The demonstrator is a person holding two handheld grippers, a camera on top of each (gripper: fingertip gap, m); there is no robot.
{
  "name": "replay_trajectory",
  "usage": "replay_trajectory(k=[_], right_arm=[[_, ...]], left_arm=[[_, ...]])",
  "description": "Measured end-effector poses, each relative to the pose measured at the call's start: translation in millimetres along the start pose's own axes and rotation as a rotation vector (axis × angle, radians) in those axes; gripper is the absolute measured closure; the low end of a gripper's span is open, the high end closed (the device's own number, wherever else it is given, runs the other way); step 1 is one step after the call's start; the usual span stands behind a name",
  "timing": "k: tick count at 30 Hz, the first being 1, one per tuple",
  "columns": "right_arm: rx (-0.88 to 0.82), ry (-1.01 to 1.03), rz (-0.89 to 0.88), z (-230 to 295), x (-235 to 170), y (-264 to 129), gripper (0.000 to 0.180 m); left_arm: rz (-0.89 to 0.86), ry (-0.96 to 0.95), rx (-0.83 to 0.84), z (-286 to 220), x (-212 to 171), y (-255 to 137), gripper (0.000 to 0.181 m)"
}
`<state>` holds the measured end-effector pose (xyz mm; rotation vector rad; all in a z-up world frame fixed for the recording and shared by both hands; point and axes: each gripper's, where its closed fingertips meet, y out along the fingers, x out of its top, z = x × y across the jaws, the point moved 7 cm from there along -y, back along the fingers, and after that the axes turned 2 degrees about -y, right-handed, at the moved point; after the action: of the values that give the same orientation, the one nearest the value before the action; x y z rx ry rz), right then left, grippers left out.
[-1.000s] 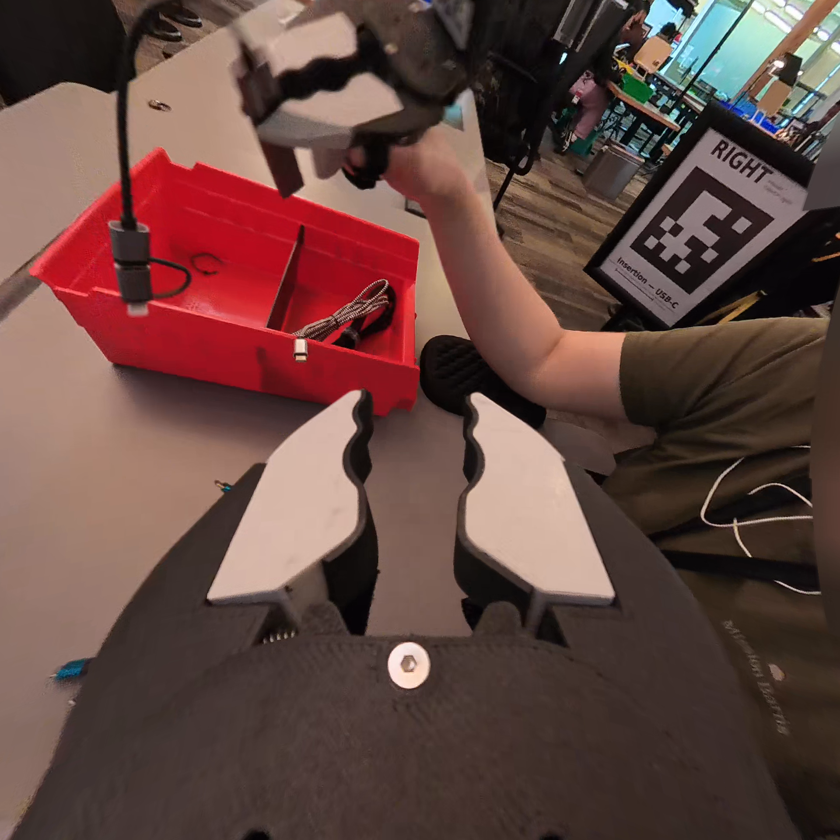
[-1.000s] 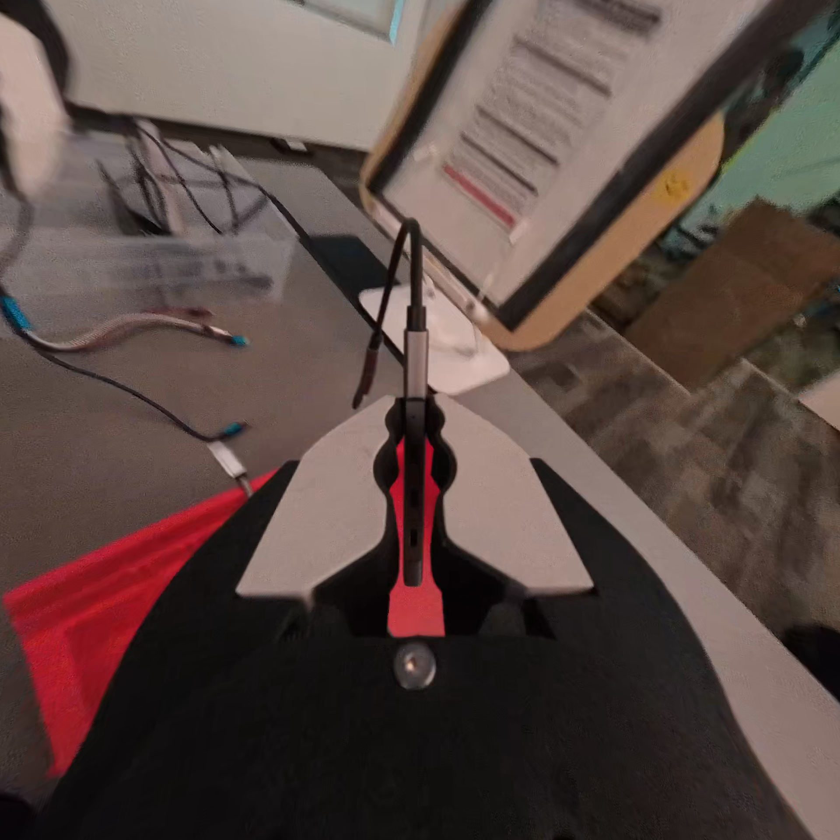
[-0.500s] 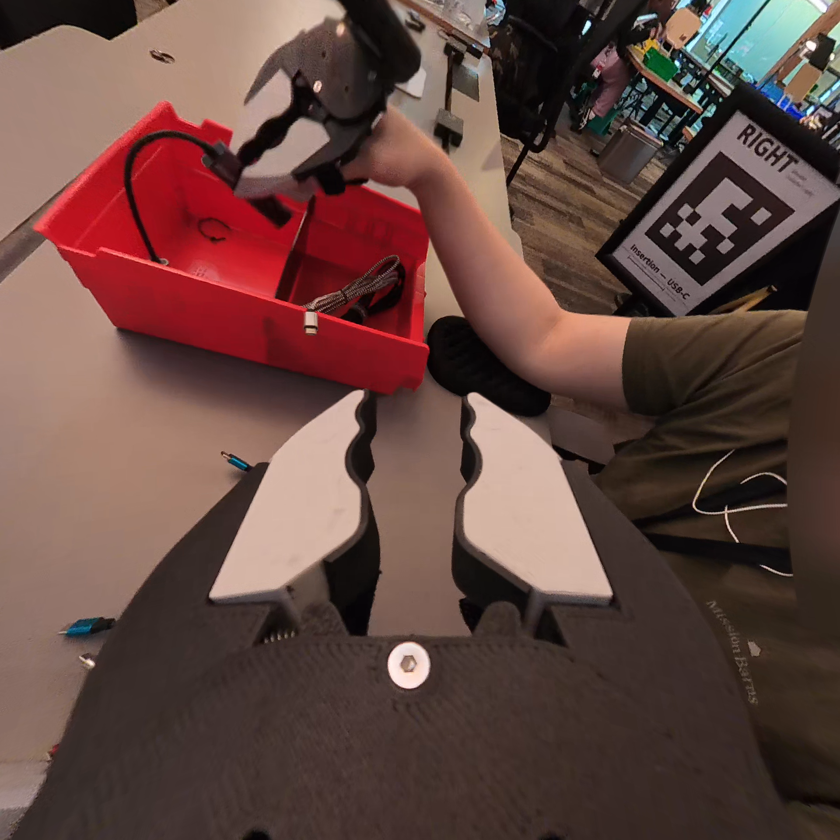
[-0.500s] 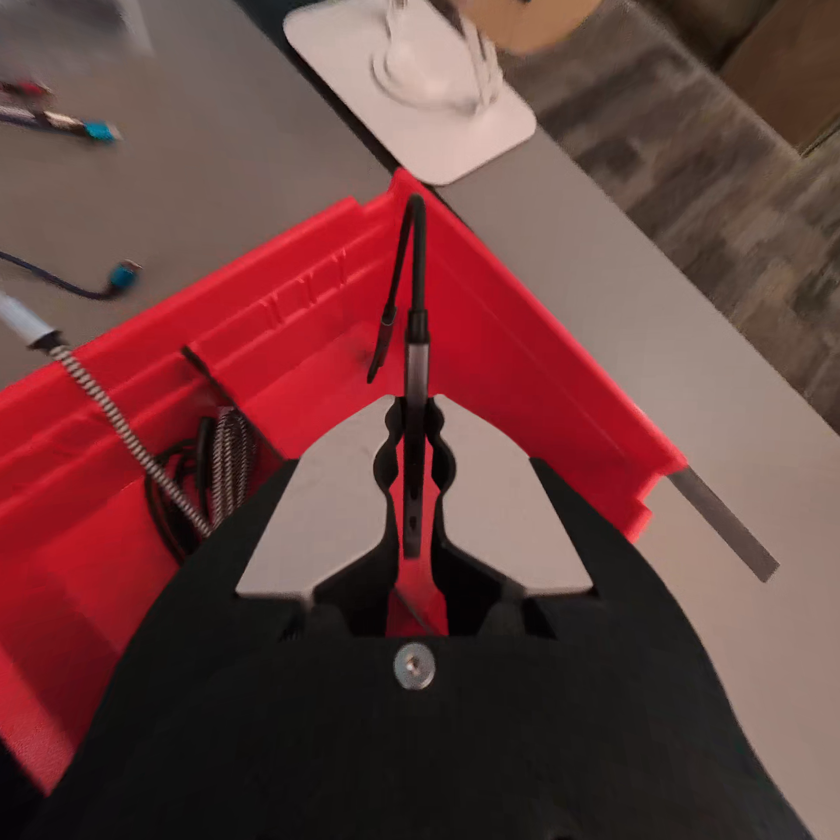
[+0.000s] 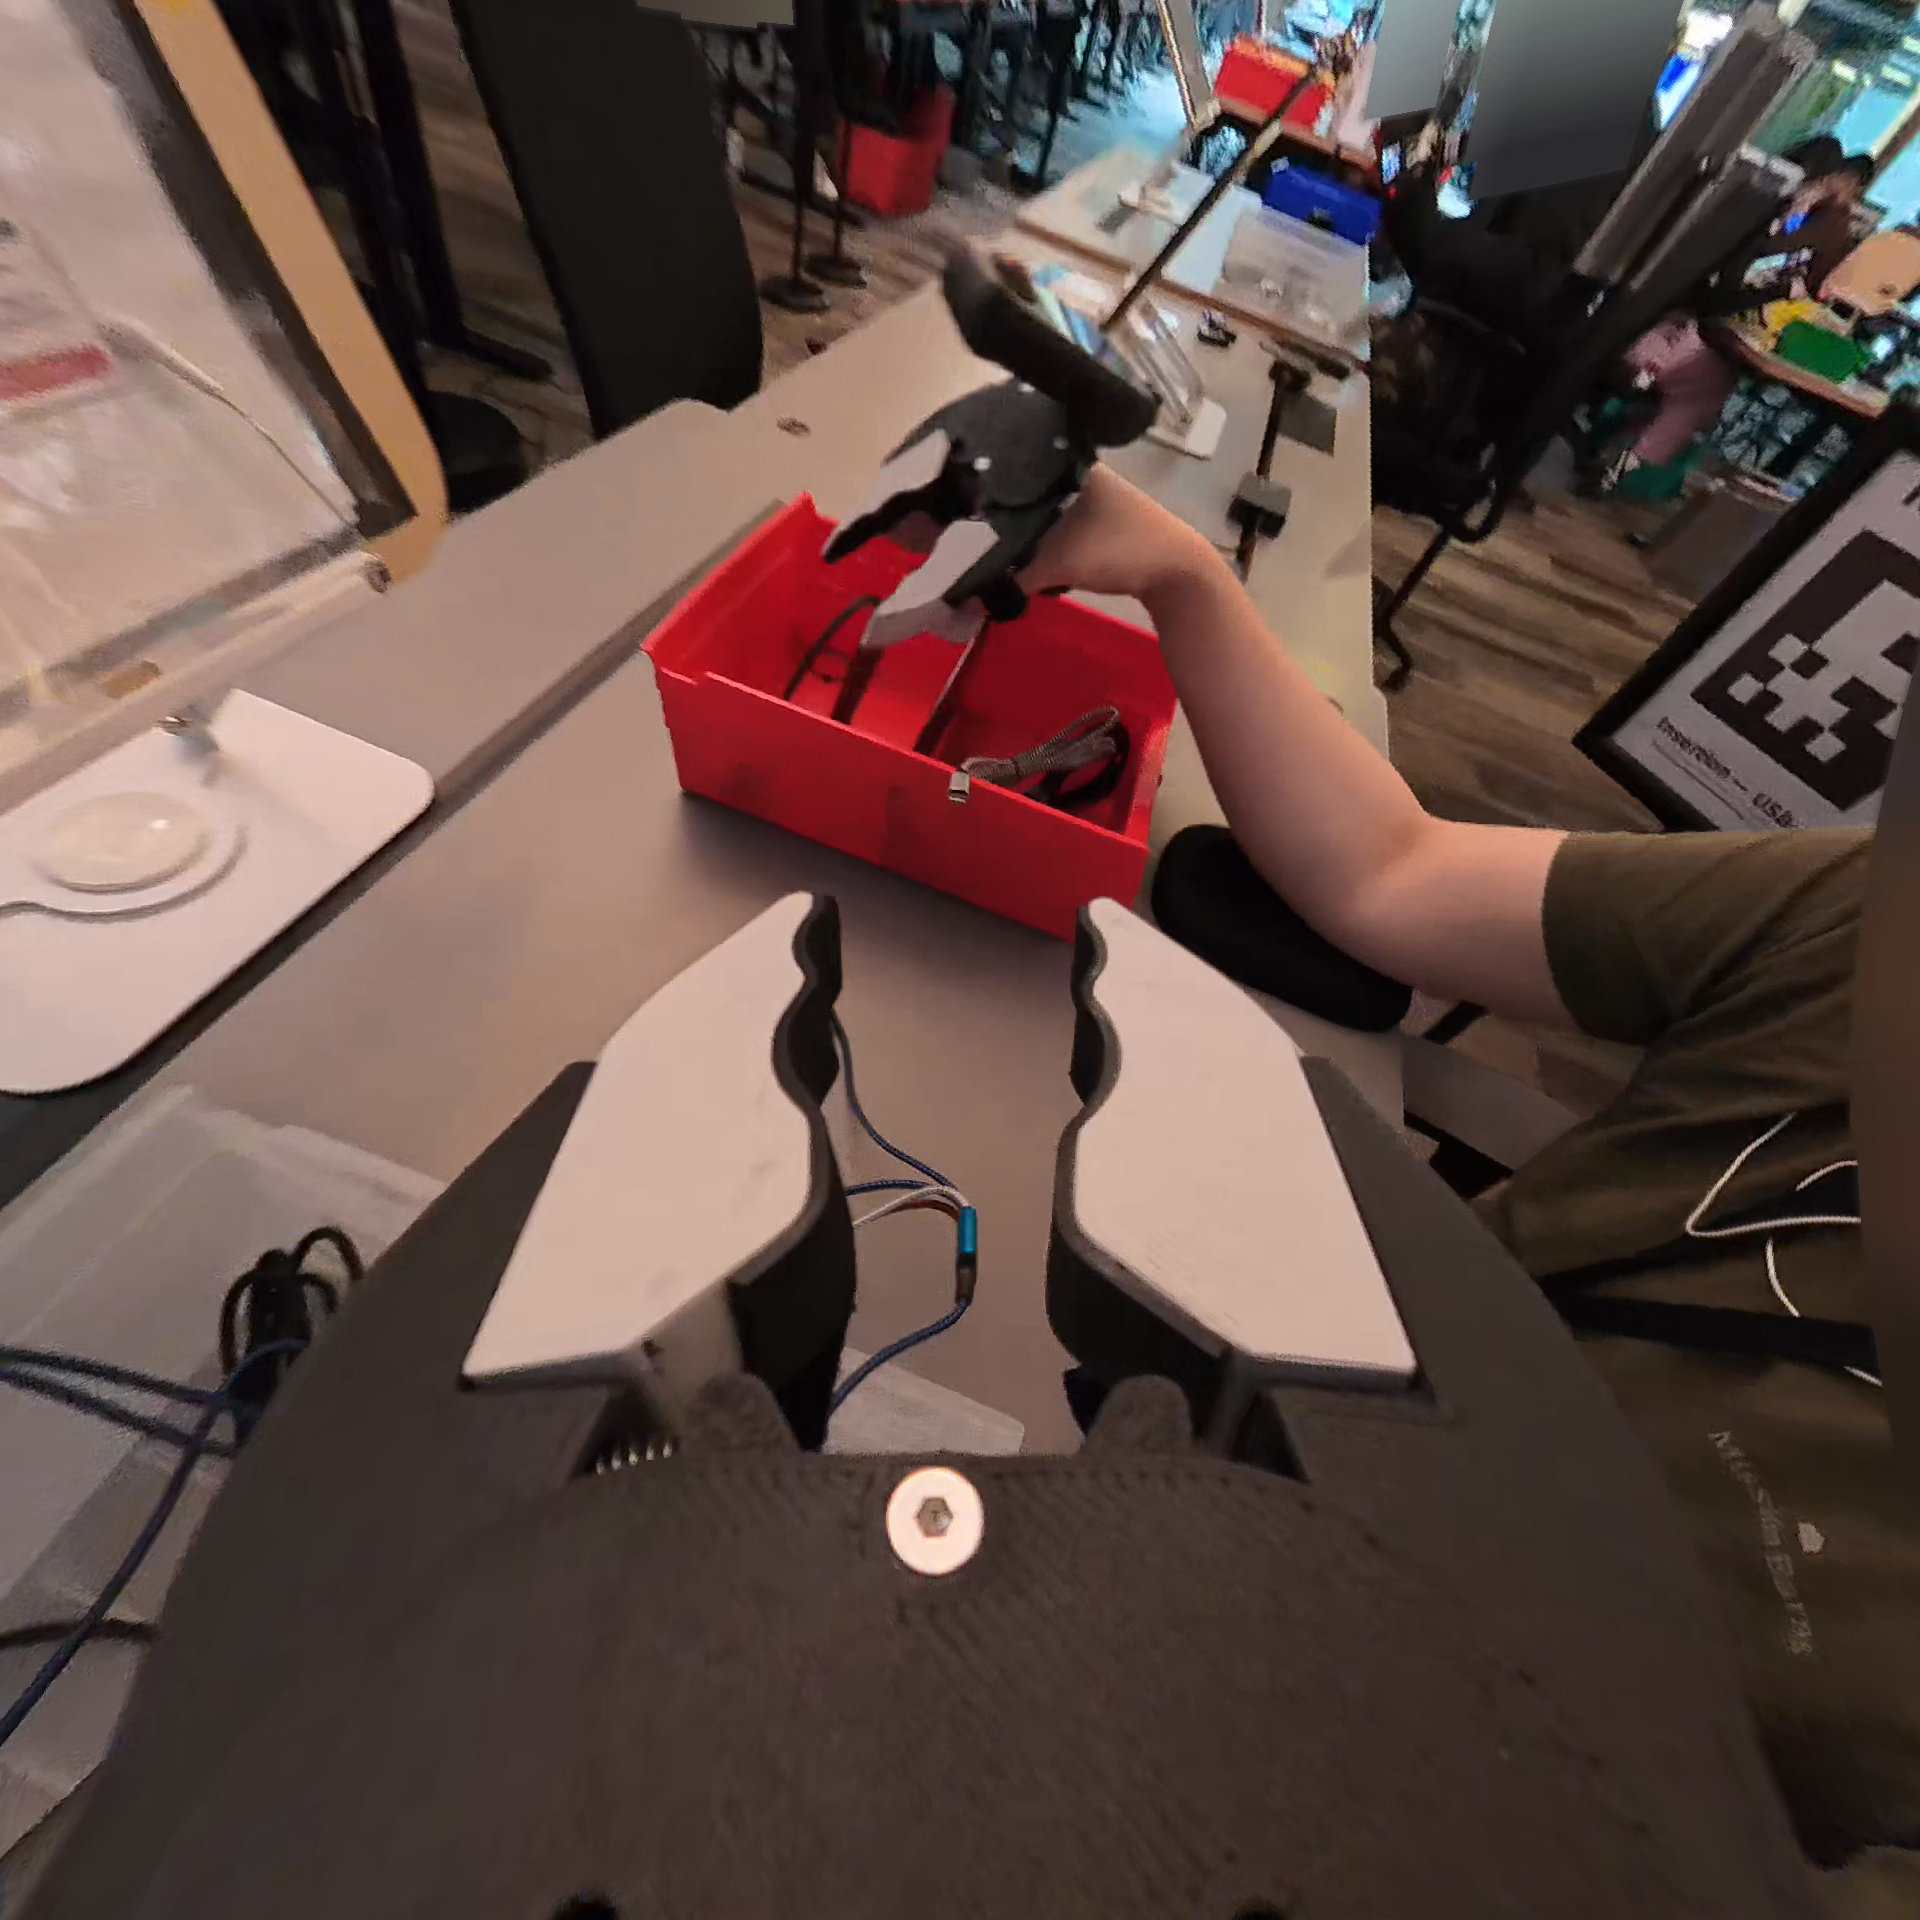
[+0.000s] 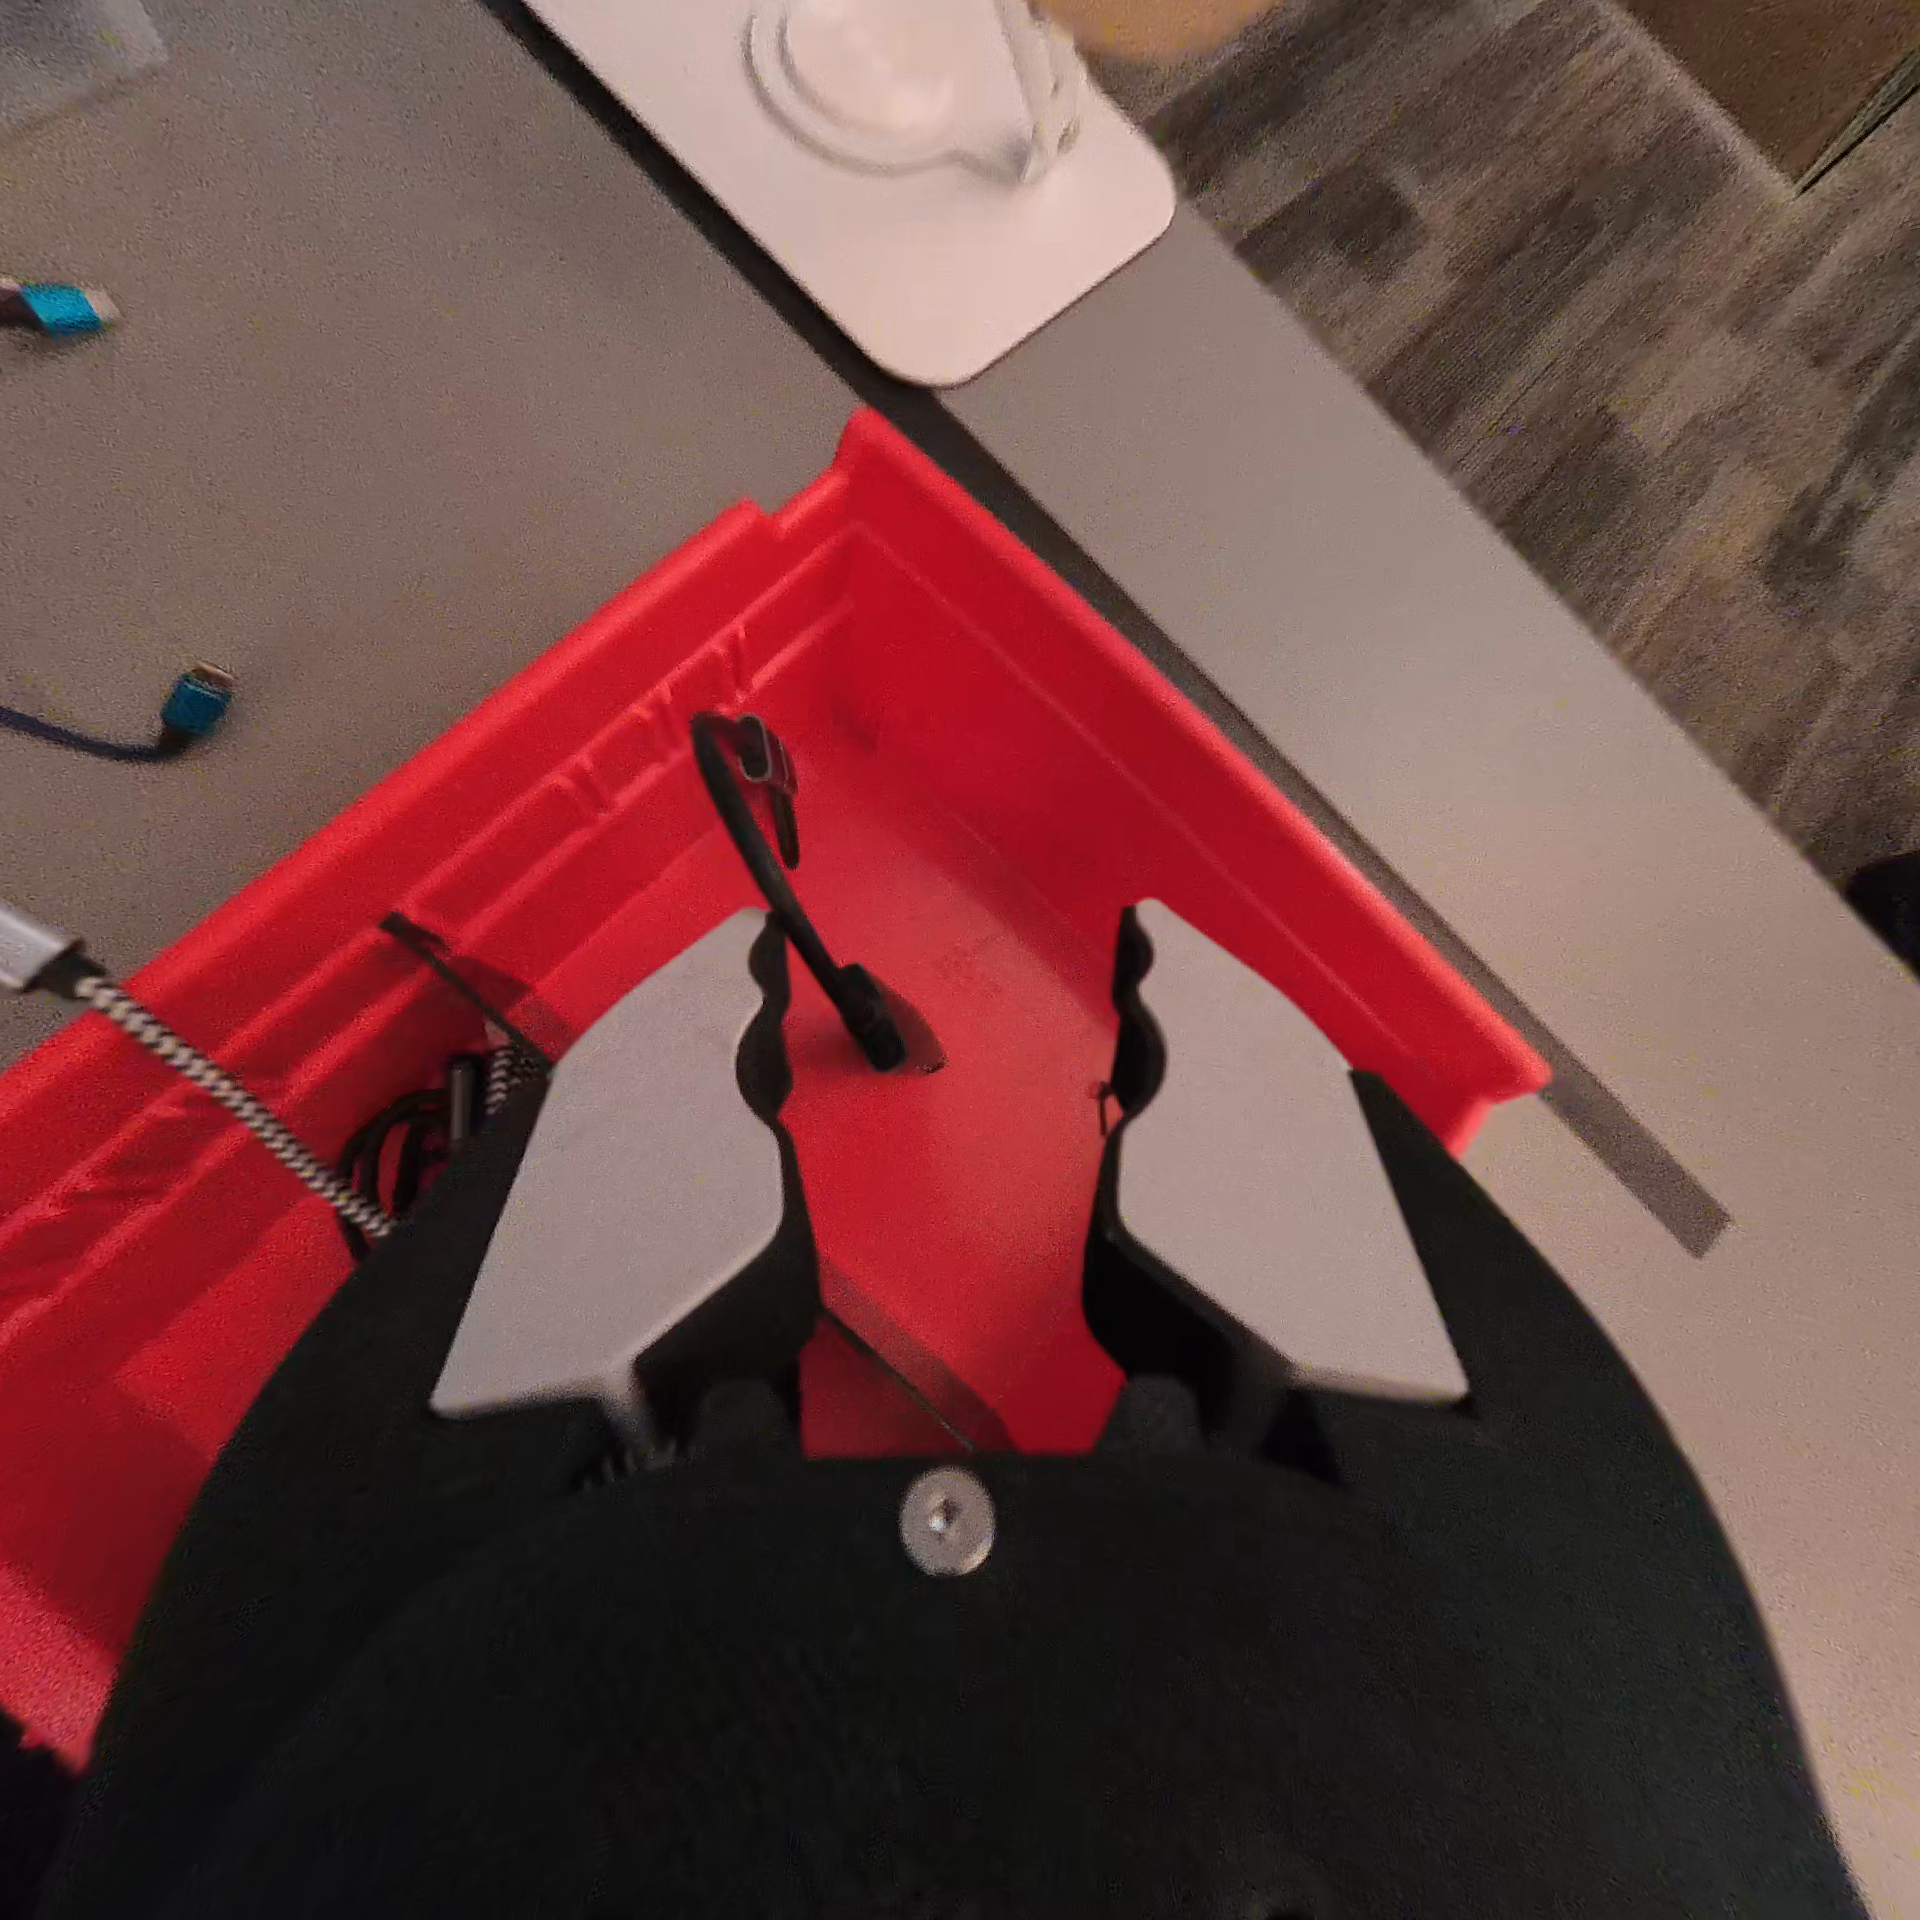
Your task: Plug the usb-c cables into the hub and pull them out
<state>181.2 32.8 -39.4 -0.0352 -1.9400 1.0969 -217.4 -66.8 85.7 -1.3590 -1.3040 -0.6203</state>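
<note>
My right gripper (image 6: 943,982) hung jaws apart over the red bin (image 6: 1195,727); the hub (image 6: 800,894) lay in its far compartment, a braided cable (image 5: 1049,753) in the near one. My left gripper (image 5: 951,971) gaped empty above a blue-tipped cable (image 5: 966,1236) on the grey table (image 5: 540,935).

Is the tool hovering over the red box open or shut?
Open. In the right wrist view, the right tool's two fingers stand apart over the red box, nothing between them; the hub's short black cable lies below.
</note>
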Motion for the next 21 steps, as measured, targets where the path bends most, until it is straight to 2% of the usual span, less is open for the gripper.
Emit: replay_trajectory(k=[4, 7, 9, 11, 14, 18, 20, 21], right_arm=[[-0.082, -0.068, -0.192, 25.1, 46.9, -48.5, 0.112], [-0.060, -0.311, -0.482, 91.2, 100.8, -70.3, 0.116], [0.095, -0.478, -0.708, 157.9, 124.9, -71.4, 0.119], [0.305, -0.577, -0.793, 224.2, 134.5, -55.6, 0.119], [0.491, -0.684, -0.583, 296.6, 126.2, -8.9, 0.119], [0.405, -0.756, -0.315, 330.2, 105.9, 47.8, 0.121], [0.265, -0.781, -0.276, 327.3, 103.2, 64.7, 0.135], [0.239, -0.808, -0.261, 326.0, 101.4, 68.0, 0.156]], left_arm=[[-0.061, 0.004, 0.031, -2.2, 3.1, -27.1, 0.138], [-0.095, 0.025, 0.056, -5.3, 4.2, -41.5, 0.138], [-0.120, 0.031, 0.066, -7.4, 5.0, -50.3, 0.138], [-0.143, 0.032, 0.081, -8.5, 5.4, -58.9, 0.138], [-0.169, 0.035, 0.107, -9.8, 4.8, -71.7, 0.138], [-0.169, 0.037, 0.201, -6.7, -0.6, -90.7, 0.138], [-0.157, 0.022, 0.349, 3.0, -6.2, -105.2, 0.137], [-0.140, 0.011, 0.442, 9.5, -11.0, -113.7, 0.136]])
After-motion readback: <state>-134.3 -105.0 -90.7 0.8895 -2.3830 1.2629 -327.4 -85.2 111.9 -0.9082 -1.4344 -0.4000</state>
